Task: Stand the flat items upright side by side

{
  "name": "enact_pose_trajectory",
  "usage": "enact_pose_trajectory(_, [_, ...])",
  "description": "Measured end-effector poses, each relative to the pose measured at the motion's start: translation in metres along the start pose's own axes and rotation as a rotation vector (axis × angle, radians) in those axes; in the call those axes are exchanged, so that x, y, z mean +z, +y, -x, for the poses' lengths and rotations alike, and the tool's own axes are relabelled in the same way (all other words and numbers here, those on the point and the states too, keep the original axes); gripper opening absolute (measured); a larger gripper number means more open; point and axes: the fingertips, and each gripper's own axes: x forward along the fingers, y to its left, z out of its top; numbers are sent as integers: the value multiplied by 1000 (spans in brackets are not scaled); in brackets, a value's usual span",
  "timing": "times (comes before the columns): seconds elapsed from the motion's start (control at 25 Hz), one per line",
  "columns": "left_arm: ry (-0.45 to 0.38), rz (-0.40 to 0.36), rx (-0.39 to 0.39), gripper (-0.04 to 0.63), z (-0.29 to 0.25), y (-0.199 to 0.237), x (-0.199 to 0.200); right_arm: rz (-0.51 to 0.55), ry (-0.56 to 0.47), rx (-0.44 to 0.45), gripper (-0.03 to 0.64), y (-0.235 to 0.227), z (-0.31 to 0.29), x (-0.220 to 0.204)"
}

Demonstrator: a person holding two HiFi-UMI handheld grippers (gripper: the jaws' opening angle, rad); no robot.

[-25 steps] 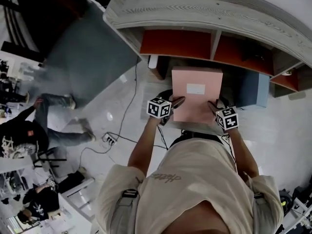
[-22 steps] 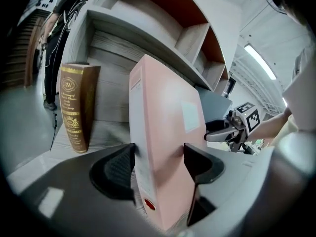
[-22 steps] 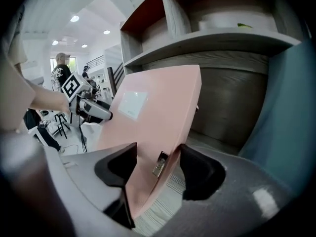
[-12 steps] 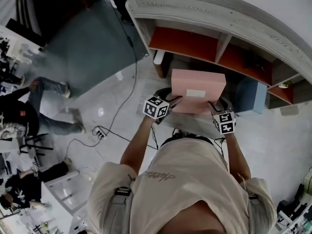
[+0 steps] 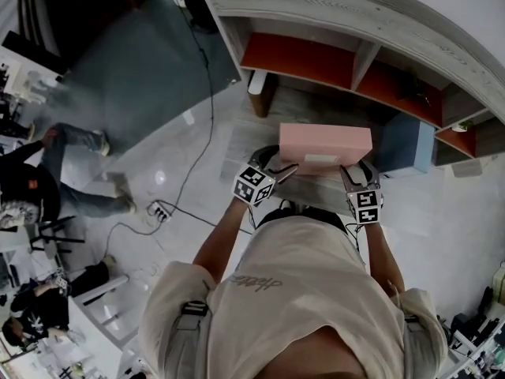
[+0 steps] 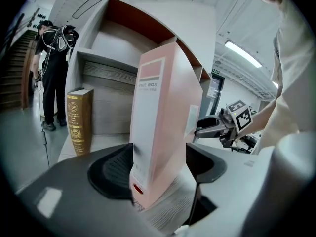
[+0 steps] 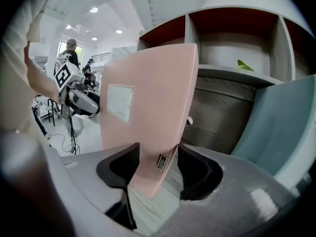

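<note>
Holds a pink file box [image 5: 324, 148] near upright, leaning a little, over the wood-grain board [image 7: 148, 211] before the grey shelf unit [image 5: 355, 14]. Clamped at its spine end by the left gripper [image 5: 286, 164], jaws just eased wider yet pressing both faces; clamped at the far end by the right gripper [image 5: 355, 172], jaws just drawn closer onto it. Flanked by a gold-spined book [image 6: 79, 120] standing at the left and a blue-grey folder [image 5: 406, 144] at the right.

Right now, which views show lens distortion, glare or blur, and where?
Head view: the shelf unit looks bowed; a glare spot shines on the floor. Left gripper view: dark round border, bright ceiling light strip, pink file box sharp. Right gripper view: same border.
</note>
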Motion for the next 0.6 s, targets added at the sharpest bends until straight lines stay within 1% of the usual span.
enact_pose_trajectory(0.16, [-52,-68,-27,398,5,-1,2,-26,-15,-50,238,2,5,-1])
enact_pose_trajectory(0.24, [-74,-100,-52,406,7,-2,2,-33,-16,-77,238,5,10,-5])
enact_pose_trajectory(0.32, [-70,-125,-89,421,5,-1,2,-46,-15,-102,238,7,14,-8])
enact_pose_trajectory(0.44, [-37,-174,-159,453,-4,-2,0,-79,-7,-125,238,11,24,-11])
enact_pose_trajectory(0.52, [-22,-202,-214,447,-9,-9,-1,-95,-7,-135,232,13,34,-15])
enact_pose_trajectory(0.6, [-18,-231,-261,421,-13,-16,-1,-102,-7,-155,228,12,44,-18])
